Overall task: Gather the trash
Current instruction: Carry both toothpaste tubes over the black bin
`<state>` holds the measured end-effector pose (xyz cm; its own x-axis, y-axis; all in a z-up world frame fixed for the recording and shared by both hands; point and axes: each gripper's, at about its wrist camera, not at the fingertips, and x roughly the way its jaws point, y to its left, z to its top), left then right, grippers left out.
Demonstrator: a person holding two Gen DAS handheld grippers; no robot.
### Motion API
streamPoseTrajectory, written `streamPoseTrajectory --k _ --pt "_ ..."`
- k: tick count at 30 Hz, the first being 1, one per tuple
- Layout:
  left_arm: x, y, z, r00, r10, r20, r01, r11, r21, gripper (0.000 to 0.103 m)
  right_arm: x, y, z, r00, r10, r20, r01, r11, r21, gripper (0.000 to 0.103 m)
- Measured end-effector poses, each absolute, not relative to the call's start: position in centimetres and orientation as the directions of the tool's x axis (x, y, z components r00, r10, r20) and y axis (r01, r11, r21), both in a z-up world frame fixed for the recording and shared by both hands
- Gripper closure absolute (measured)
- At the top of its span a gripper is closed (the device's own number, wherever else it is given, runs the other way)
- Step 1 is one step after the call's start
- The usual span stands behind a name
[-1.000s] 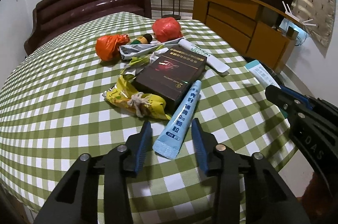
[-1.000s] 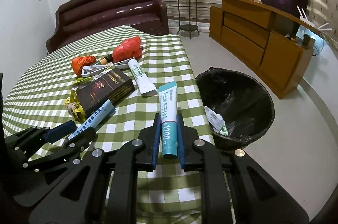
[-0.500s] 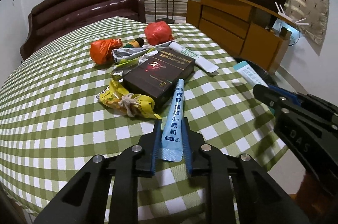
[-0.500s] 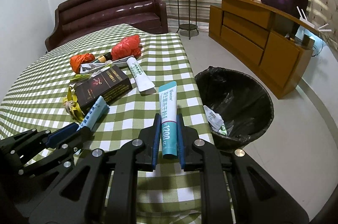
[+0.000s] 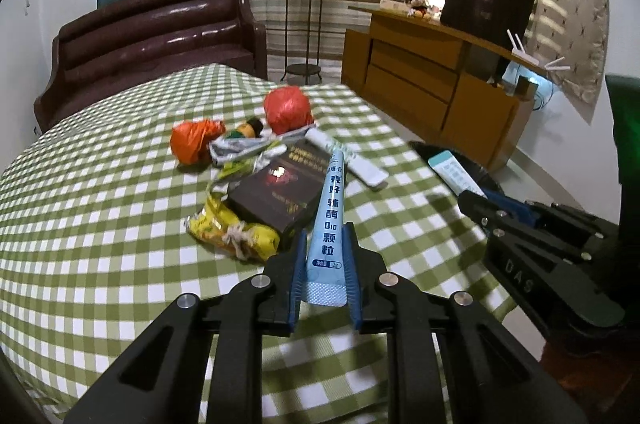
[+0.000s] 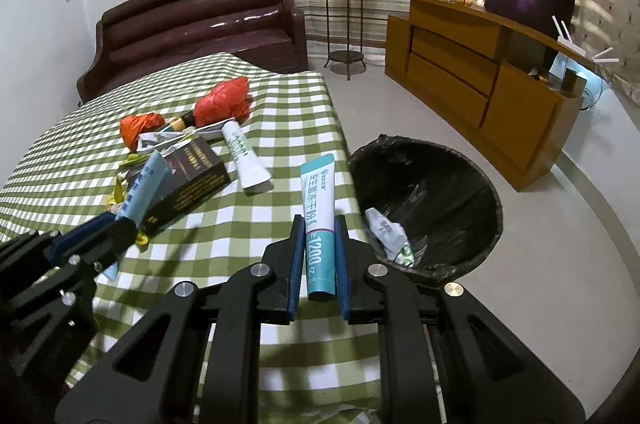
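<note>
My left gripper (image 5: 326,244) is shut on a light blue tube (image 5: 330,220) and holds it lifted above the checked table (image 5: 100,224). The tube also shows in the right wrist view (image 6: 146,184). My right gripper (image 6: 318,236) is shut on a teal and white tube (image 6: 318,220) near the table's right edge, beside a black-lined trash bin (image 6: 436,192) on the floor. On the table lie a dark box (image 5: 280,188), a yellow wrapper (image 5: 232,232), a white tube (image 5: 352,160), two orange-red bags (image 5: 286,108) (image 5: 192,140), a small bottle (image 5: 246,128) and a silver wrapper (image 5: 236,148).
The bin holds a crumpled white wrapper (image 6: 388,232). A dark brown sofa (image 6: 200,20) stands behind the table. A wooden cabinet (image 6: 480,88) runs along the right wall. A plant stand (image 6: 344,4) is at the back. Bare floor (image 6: 560,224) surrounds the bin.
My left gripper closed on the light blue tube and lifted it off the table. My right gripper kept its hold on the teal tube and moved little.
</note>
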<state>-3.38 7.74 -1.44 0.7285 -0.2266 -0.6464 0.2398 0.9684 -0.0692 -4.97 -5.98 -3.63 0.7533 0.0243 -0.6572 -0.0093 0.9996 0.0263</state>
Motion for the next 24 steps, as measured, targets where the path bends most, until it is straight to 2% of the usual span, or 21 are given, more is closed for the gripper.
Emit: streamPoseTrajectory --k 17,24 --pt "2.3 1.6 0.7 0.76 -0.275 -0.589 0.304 0.951 -0.052 0.084 -1.1 -13.0 -1.0 0.792 -0.137 -0.595 0.143 0.989 -0.038 0.088" --pt "4.8 -1.4 0.0 0.748 -0.278 -0.602 0.328 0.944 -0.029 0.084 0.5 -15.6 -1.7 0.779 -0.177 -0.601 0.181 0.982 -0.055 0.088"
